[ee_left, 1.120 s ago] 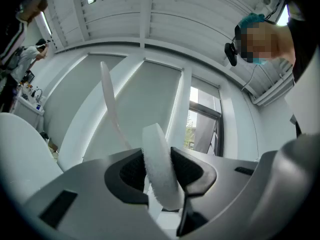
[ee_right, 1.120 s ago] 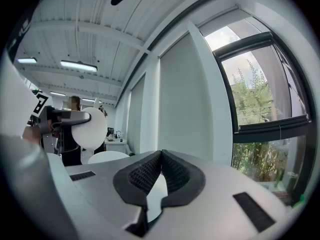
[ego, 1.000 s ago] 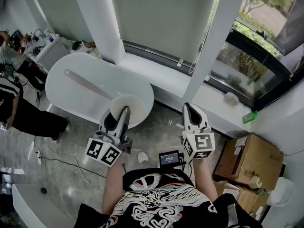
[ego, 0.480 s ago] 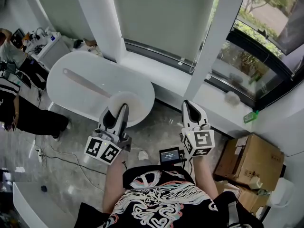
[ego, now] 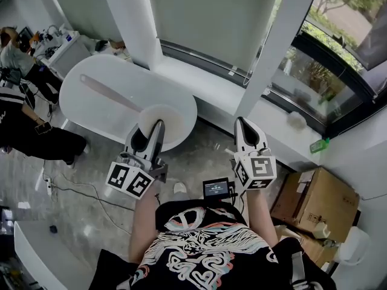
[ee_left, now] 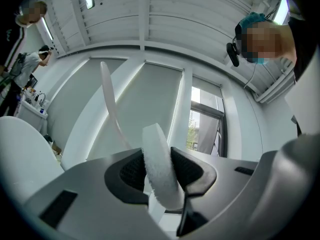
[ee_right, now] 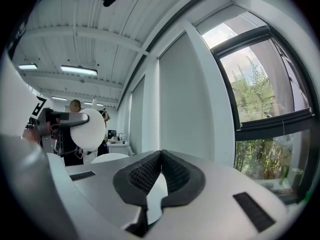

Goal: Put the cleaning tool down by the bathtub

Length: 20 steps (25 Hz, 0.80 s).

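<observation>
My left gripper [ego: 155,127] is shut on the cleaning tool, a round white fuzzy pad [ego: 166,115] on a long pale handle [ego: 109,94]. The pad hangs over the near end of the white oval bathtub [ego: 91,110], and the handle slants up-left across the tub. In the left gripper view the pad's edge [ee_left: 159,169] is pinched between the dark jaws of the left gripper [ee_left: 159,156], with the handle [ee_left: 108,101] rising behind. My right gripper [ego: 242,123] is shut and holds nothing; it hovers over the floor to the right of the tub. The right gripper [ee_right: 161,156] sees the pad [ee_right: 88,129] at its left.
A white window sill [ego: 211,95] and a white column [ego: 269,47] run behind the tub. Cardboard boxes [ego: 314,204] stand at the right. People [ego: 27,135] and a white cart [ego: 63,56] are at the left. Cables [ego: 72,192] lie on the floor.
Both grippers and the tool have barely moved; the head view has shifted slightly. The person at the left has changed posture.
</observation>
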Motion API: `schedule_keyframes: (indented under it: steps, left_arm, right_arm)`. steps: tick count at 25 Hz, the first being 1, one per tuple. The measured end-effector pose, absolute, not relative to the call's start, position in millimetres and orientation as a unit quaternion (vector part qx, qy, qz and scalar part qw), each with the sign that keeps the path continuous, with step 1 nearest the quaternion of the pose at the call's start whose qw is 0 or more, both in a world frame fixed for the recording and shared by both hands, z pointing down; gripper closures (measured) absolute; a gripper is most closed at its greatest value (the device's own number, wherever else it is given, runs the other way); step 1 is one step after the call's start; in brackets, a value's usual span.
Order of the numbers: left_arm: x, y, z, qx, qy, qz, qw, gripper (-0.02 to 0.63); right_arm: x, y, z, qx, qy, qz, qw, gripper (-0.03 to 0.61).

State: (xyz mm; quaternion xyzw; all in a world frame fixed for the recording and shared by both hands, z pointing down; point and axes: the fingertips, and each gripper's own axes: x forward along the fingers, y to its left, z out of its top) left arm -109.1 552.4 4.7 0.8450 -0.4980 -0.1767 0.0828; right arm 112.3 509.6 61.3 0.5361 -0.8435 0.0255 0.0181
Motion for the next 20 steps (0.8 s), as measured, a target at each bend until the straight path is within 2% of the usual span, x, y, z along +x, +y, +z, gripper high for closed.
schedule_keyframes:
  steps: [20]
  left_arm:
    - [-105, 497, 26, 0.847, -0.489, -0.181, 0.102, 0.468]
  right_arm:
    - [114, 465, 80, 0.541, -0.839, 0.024, 0.042, 0.551]
